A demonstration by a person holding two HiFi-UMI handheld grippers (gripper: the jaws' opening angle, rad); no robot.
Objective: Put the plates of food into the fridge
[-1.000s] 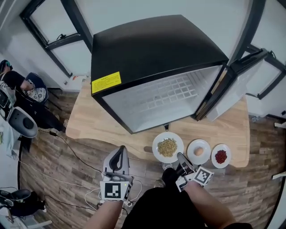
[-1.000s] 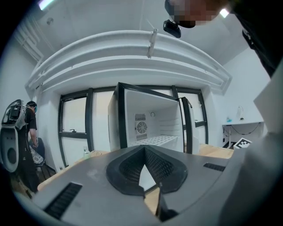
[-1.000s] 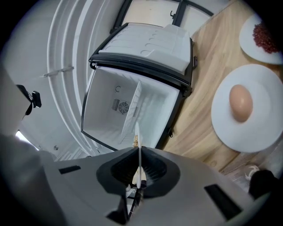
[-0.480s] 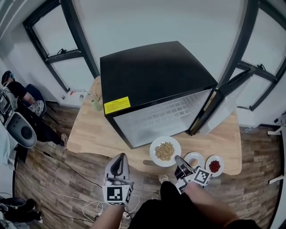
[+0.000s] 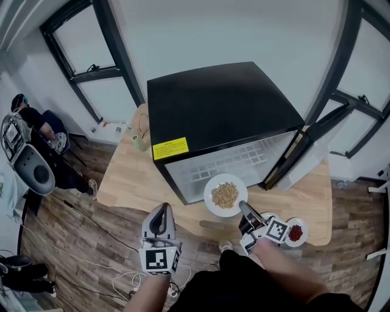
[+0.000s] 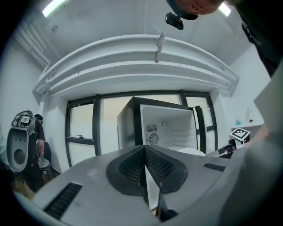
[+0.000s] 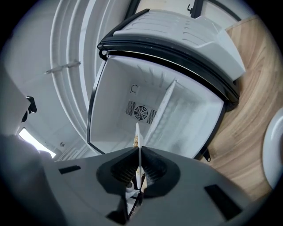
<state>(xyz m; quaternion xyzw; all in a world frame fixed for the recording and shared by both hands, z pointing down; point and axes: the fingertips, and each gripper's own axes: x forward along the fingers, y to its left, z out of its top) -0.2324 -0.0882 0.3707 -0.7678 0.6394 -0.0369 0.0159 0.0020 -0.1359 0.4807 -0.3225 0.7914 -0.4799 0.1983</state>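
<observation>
White round plate of tan grains (image 5: 225, 195) has risen off light wooden table (image 5: 125, 177) toward open black fridge (image 5: 225, 103): loading begun. Right gripper (image 5: 243, 207) jaws clamp its rim; left gripper (image 5: 162, 214) jaws closed, seemingly empty.

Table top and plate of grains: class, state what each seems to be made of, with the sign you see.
Table top: pale wood or wood-look laminate, matt; grain lines show.
Plate of grains: white and smooth, likely ceramic or melamine; the thin, even rim does not settle which.

Bright, even light fr ceiling strips (image 6: 53, 7); strong fisheye warp, dark vignetted corners.
</observation>
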